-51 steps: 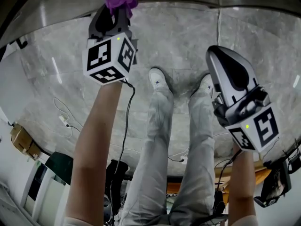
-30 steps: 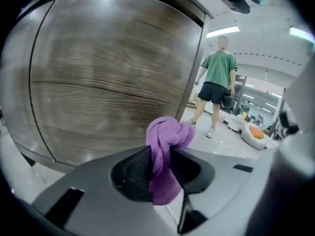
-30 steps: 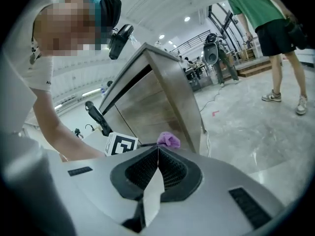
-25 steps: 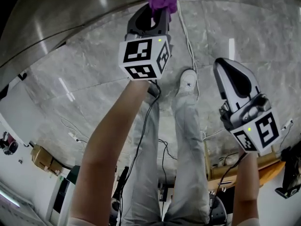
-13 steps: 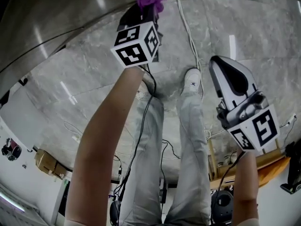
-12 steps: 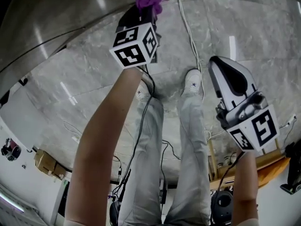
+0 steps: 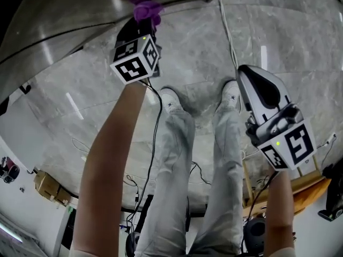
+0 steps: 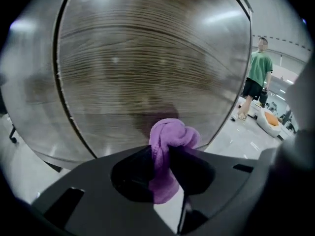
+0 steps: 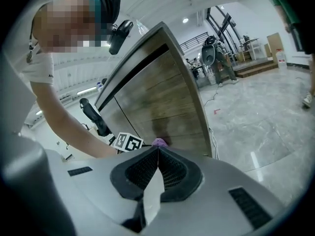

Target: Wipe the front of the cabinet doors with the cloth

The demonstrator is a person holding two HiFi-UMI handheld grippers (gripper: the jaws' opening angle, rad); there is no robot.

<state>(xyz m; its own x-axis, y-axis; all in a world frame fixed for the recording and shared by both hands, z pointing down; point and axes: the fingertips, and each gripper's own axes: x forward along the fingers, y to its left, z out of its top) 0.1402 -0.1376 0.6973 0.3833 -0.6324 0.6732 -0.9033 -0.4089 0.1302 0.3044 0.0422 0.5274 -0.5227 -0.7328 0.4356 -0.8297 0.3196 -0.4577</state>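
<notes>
A bunched purple cloth (image 7: 146, 9) is clamped in my left gripper (image 7: 140, 21), which reaches up to the lower edge of the cabinet door (image 7: 80, 9) at the top left of the head view. In the left gripper view the cloth (image 8: 170, 139) sticks out between the shut jaws of the left gripper (image 8: 165, 154), right in front of the wood-grain door (image 8: 147, 58). My right gripper (image 7: 244, 73) hangs apart at the right, shut and holding nothing. The right gripper (image 9: 157, 150) looks along the cabinet (image 9: 157, 97) at the cloth (image 9: 158, 142).
The person's legs and white shoes (image 7: 170, 98) stand on grey marble floor below the cabinet. A white cable (image 7: 228, 25) runs across the floor by the cabinet's corner. A cardboard box (image 7: 45, 186) lies at the left. A person in a green shirt (image 8: 258, 73) stands far off.
My left gripper has slid left and slightly down along the cabinet front, the cloth still in it. The right gripper has hardly moved.
</notes>
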